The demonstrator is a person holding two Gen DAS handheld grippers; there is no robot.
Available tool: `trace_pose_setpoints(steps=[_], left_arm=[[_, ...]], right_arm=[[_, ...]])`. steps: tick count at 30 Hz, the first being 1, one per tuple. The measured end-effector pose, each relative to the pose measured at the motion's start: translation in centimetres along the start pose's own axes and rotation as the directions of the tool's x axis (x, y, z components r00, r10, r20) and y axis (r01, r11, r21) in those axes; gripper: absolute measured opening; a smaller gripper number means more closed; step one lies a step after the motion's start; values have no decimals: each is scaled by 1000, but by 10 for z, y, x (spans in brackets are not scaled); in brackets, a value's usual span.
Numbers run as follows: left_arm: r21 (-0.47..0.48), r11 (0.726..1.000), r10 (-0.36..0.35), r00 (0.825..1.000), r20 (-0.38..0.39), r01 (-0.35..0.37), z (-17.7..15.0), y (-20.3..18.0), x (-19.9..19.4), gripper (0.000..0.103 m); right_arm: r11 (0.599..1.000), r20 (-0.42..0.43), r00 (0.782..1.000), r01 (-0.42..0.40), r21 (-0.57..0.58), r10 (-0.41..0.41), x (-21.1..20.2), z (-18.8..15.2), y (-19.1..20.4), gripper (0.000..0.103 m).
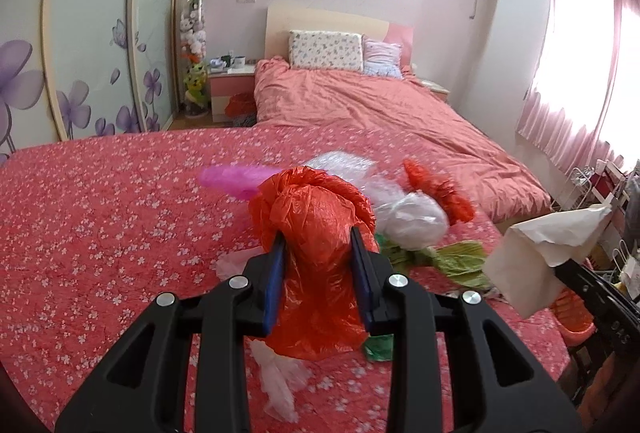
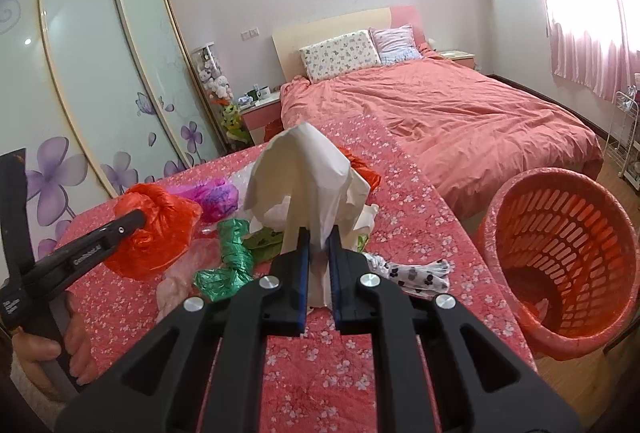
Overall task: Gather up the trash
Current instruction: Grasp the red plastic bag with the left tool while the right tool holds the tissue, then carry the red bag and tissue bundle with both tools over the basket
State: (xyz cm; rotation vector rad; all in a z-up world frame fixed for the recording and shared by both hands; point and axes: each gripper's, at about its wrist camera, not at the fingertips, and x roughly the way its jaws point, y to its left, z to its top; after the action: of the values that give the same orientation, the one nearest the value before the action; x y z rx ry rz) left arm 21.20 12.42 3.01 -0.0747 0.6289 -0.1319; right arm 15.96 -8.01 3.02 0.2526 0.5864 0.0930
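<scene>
While your left gripper (image 1: pixel 318 239) has its fingers clamped on the crumpled red bag (image 1: pixel 320 217), your right gripper (image 2: pixel 319 233) is pinched tight on a wad of white paper (image 2: pixel 304 169), so both hands are loaded. The red bag hangs off the worktop (image 1: pixel 100 213), the one with the pink flowery cloth, and the paper is lifted clear of it too.

Rest of the trash sits in a heap on that cloth: a pink bag (image 1: pixel 232 179), a clear plastic bag (image 1: pixel 412 219), a green bag (image 2: pixel 230 265), something leafy green (image 1: pixel 460 259), another red scrap (image 1: pixel 436 189) and a pale thin bag (image 1: pixel 280 381) near the front edge. A black-and-white spotted cloth (image 2: pixel 416 273) lies just right of your right fingers.

Your orange basket (image 2: pixel 560 253) stands on the floor beside the worktop's right edge, tipped so you look into it, with a scrap or two at the bottom. Behind everything is the bed (image 2: pixel 440 105).
</scene>
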Motion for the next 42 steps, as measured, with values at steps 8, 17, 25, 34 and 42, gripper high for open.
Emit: trace_pose_setpoints(steps=[8, 17, 25, 34, 42], left_arm=[[26, 999, -47, 998, 37, 47, 4, -23, -18, 31], [62, 991, -124, 990, 59, 121, 8, -57, -25, 31], [107, 973, -208, 977, 44, 203, 4, -99, -17, 31], [150, 941, -306, 952, 0, 303, -7, -160, -2, 31], [184, 906, -381, 924, -42, 382, -19, -213, 13, 31]], right_arm=[[1000, 34, 999, 11, 15, -12, -22, 2, -10, 10], [998, 65, 997, 48, 48, -51, -41, 5, -32, 10], [989, 91, 989, 109, 102, -119, -56, 5, -70, 10], [963, 110, 966, 212, 169, -232, -72, 1, -124, 10], [928, 99, 941, 294, 228, -322, -78, -8, -173, 11]])
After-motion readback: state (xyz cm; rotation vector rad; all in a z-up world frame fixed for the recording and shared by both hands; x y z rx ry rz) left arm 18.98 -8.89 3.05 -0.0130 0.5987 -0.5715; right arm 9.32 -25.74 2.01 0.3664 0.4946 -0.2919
